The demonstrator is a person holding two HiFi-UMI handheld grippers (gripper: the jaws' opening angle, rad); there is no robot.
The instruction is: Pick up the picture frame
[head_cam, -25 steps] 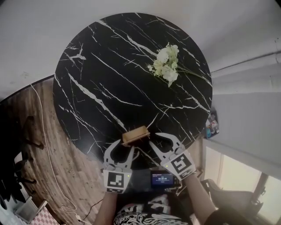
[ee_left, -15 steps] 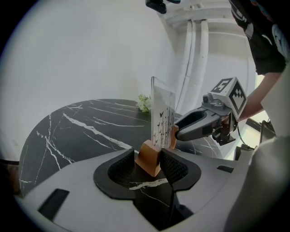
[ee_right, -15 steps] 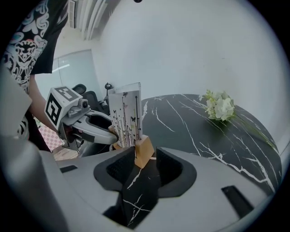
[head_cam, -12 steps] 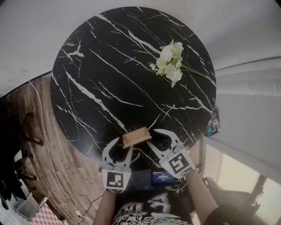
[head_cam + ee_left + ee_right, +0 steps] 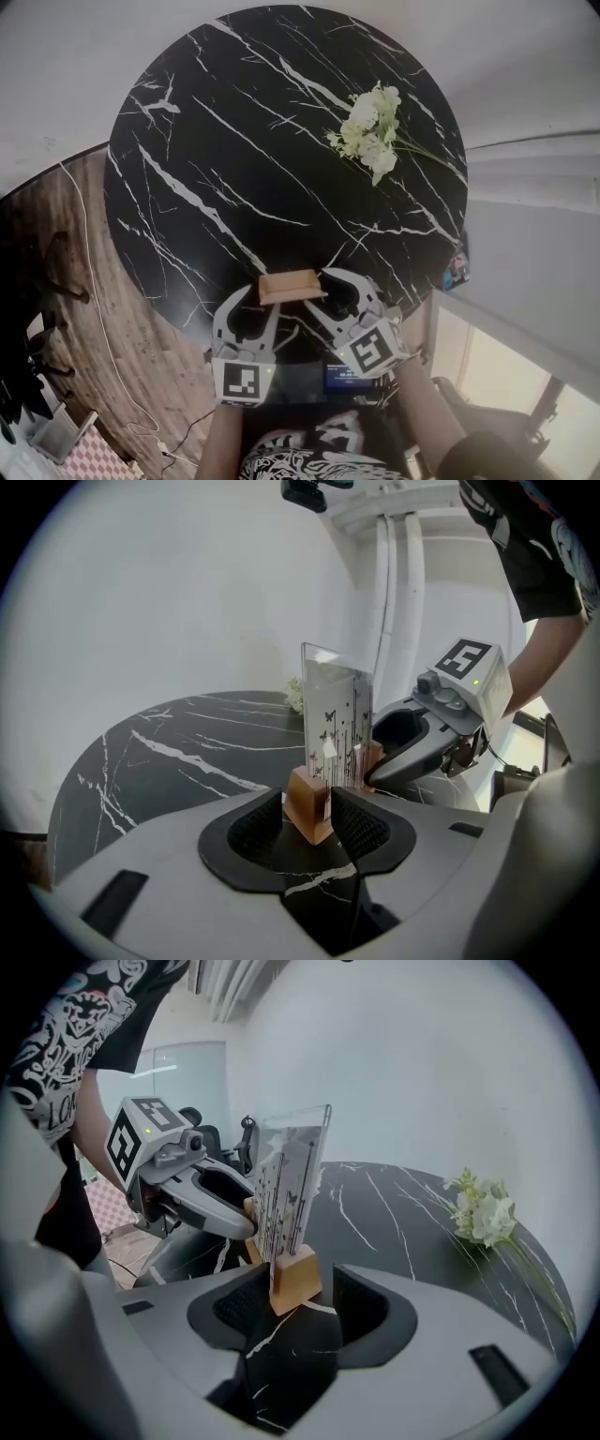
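Observation:
The picture frame [image 5: 292, 285], a clear panel in a wooden base, stands upright on the black marble table [image 5: 234, 141] near its near edge. My left gripper [image 5: 266, 298] is shut on the left end of the base; in the left gripper view both pads press the wood of the picture frame [image 5: 309, 808]. My right gripper [image 5: 316, 292] is at the other end. Its jaws have just been opening, and the base of the picture frame [image 5: 292, 1283] sits between them, against the left pad with a gap at the right pad.
White flowers [image 5: 370, 136] lie on the far right of the table. A small device with a lit screen [image 5: 349, 377] sits by the person's body below the table edge. Wooden floor with a cable [image 5: 94, 309] lies to the left.
The right gripper's jaws have spread wider around the end of the base and the gripper has rolled. The frame's base now lies more level in the head view. The left grip is unchanged.

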